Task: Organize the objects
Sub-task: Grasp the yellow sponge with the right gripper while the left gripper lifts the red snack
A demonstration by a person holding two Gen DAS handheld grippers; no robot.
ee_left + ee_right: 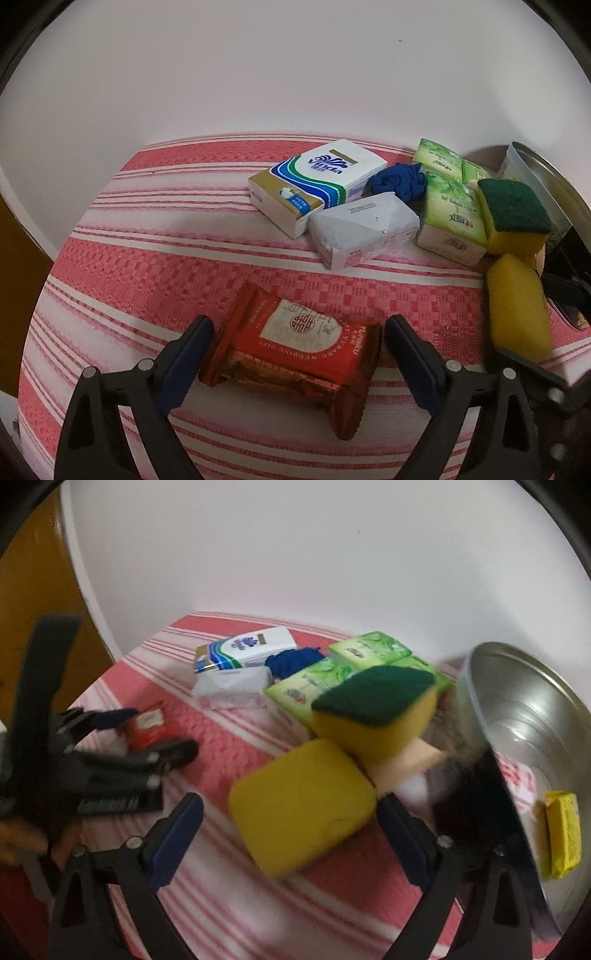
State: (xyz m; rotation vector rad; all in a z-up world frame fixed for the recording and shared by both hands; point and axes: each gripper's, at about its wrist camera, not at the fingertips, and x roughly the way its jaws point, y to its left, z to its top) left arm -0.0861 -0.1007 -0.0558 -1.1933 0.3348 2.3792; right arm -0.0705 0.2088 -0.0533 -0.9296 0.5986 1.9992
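2 hand-held grippers work over a red-and-white striped cloth (155, 266) against a white wall.

In the left wrist view, the left gripper (297, 334) sits at the bottom centre with its jaws spread wide. A red foil-wrapped packet (295, 354) lies flat on the cloth between the fingers, with a gap on both sides, so nothing is gripped.

In the right wrist view, the right gripper (290, 812) also stands with jaws apart at the bottom centre. A plain yellow sponge (303, 805) lies between them; the picture is blurred and the right finger sits just beside the sponge's edge, but no squeeze shows.

Above the yellow sponge, a green-topped sponge (373, 709) rests tilted on a pale block (402, 766). Behind it, in the upper centre, sit green tissue packs (314, 681), a blue knotted cloth (291, 661), a white wrapped pack (232, 683) and a blue-and-white tissue pack (247, 648), all close together.

At the right edge of the frame stands a metal basin (517, 686), with a small yellow item (561, 834) and a red-and-white packet (517, 779) inside.
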